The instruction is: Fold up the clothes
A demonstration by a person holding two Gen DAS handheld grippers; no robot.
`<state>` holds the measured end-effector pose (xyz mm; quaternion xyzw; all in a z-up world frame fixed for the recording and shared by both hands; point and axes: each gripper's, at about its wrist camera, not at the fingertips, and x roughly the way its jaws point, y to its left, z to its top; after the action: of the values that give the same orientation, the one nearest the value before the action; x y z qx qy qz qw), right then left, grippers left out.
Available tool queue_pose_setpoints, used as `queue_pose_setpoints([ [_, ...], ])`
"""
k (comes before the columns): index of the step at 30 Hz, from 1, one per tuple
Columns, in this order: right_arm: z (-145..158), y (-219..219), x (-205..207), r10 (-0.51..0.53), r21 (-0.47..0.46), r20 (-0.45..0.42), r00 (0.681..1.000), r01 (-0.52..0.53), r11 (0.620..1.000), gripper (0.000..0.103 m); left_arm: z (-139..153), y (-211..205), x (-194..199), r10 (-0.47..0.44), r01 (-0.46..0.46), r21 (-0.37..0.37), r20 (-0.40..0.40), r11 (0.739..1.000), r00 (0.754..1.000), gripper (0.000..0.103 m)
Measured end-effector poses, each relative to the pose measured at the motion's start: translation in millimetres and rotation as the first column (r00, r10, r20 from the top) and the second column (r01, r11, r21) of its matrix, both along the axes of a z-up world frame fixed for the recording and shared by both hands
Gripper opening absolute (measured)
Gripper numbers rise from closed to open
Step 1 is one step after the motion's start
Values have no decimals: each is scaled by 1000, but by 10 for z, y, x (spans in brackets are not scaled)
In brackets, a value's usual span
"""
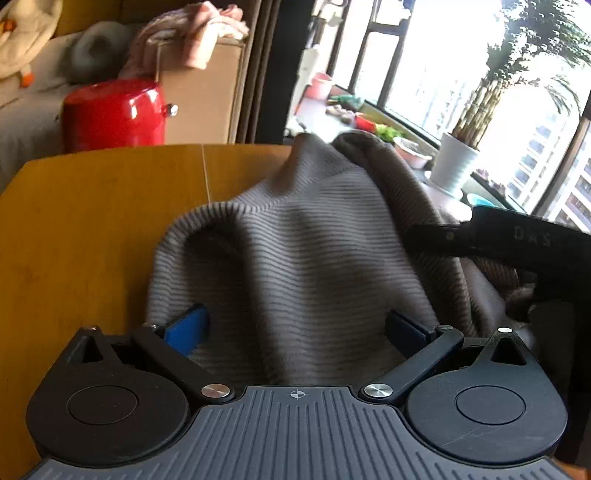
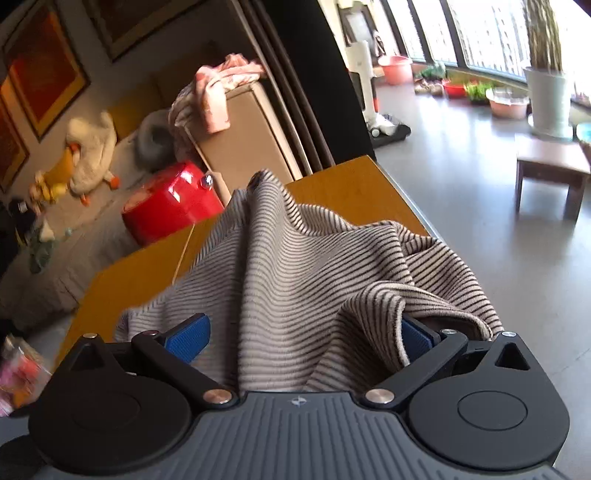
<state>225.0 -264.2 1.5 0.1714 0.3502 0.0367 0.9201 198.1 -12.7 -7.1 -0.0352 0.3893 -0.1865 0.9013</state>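
windows (image 2: 461, 33): bright daylight | floor (image 2: 461, 177): grey | sofa (image 1: 22, 107) | framed pictures (image 2: 40, 77) | wooden stool (image 2: 554, 166)

The left gripper (image 1: 295, 328) sat low in frame, its 2 blue pads (image 1: 186, 330) spread wide; the right gripper (image 2: 301, 336) matched, its jaws also apart.

A lived-in home living room: a sofa (image 2: 74, 221) strewn with plush toys (image 2: 92, 155), framed pictures (image 2: 40, 74) on the wall, tall windows (image 1: 443, 74) and potted plants (image 1: 456, 162).
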Motion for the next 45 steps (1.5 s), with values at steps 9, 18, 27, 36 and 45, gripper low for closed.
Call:
queue_pose_setpoints([
  [9, 62, 328, -874, 225, 45, -54, 973, -223, 974, 103, -5, 346, -455, 2, -2, 2, -35, 1000, 999, 103],
  [18, 749, 506, -1762, 332, -131, 116, 936, -317, 940, 86, 49, 525, -526, -13, 8, -67, -63, 998, 998, 86],
  [27, 1619, 355, -1535, 229, -293, 368, 901, -121, 948, 58, 67, 616, -497, -16, 8, -115, -74, 993, 997, 60],
  [36, 277, 478, -694, 166, -166, 77, 983, -152, 974, 58, -20, 627, -391, -65, 44, -245, -80, 968, 995, 94],
  [45, 26, 467, -715, 182, -154, 58, 982, -171, 973, 65, 272, 1010, -200, 78, -66, -378, 16, 924, 997, 64],
])
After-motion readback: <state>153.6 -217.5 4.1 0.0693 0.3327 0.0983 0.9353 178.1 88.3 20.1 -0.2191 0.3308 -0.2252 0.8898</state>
